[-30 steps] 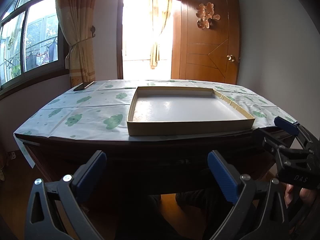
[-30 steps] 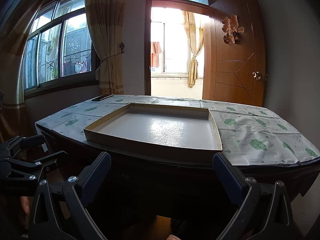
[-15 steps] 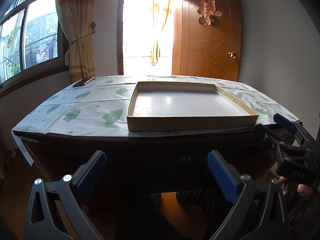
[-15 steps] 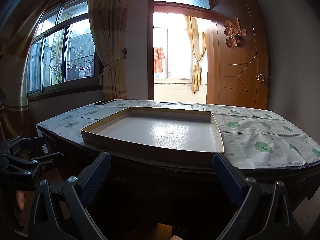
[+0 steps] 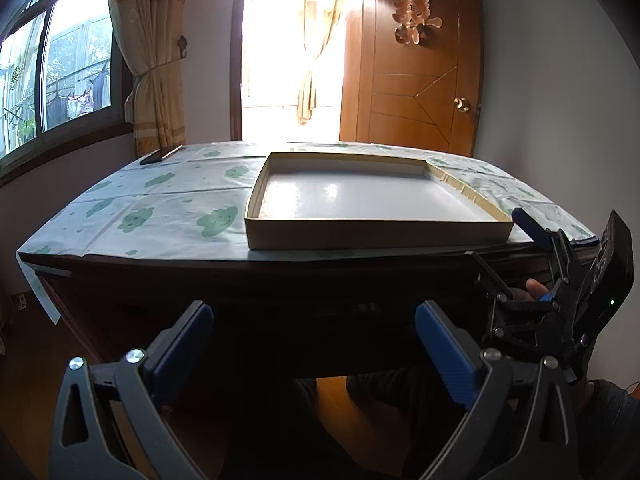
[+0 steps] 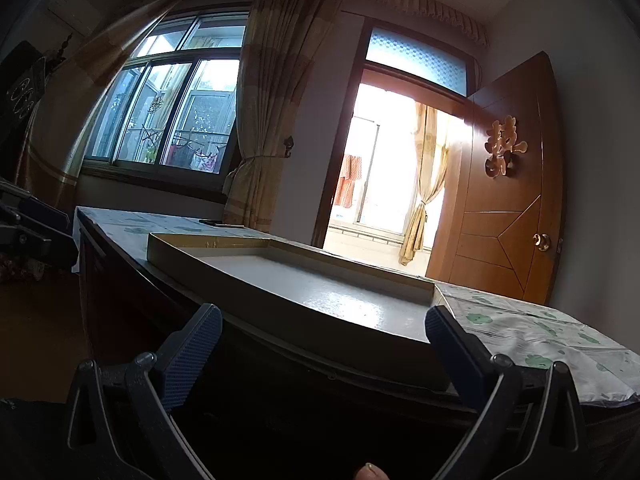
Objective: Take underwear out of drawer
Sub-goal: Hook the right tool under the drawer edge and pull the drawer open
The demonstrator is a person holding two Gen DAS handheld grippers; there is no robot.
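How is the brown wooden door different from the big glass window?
The brown wooden door is solid and carries a gold ornament; the big glass window is see-through, showing hanging clothes outside. The door stands right of the bright doorway, the window left. Both are in the walls beyond the table.

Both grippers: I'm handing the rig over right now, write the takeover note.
Left gripper: open, holding nothing, low in front of the table's near edge.
Right gripper: open, holding nothing, also below the table edge; tilted, looking up over the tray.
Shallow cardboard tray sits on the green-patterned tablecloth, nothing in it.
No drawer and no underwear can be made out; the table front is in deep shadow.
Done: nothing visible. Left: find and open the drawer, take the underwear out.
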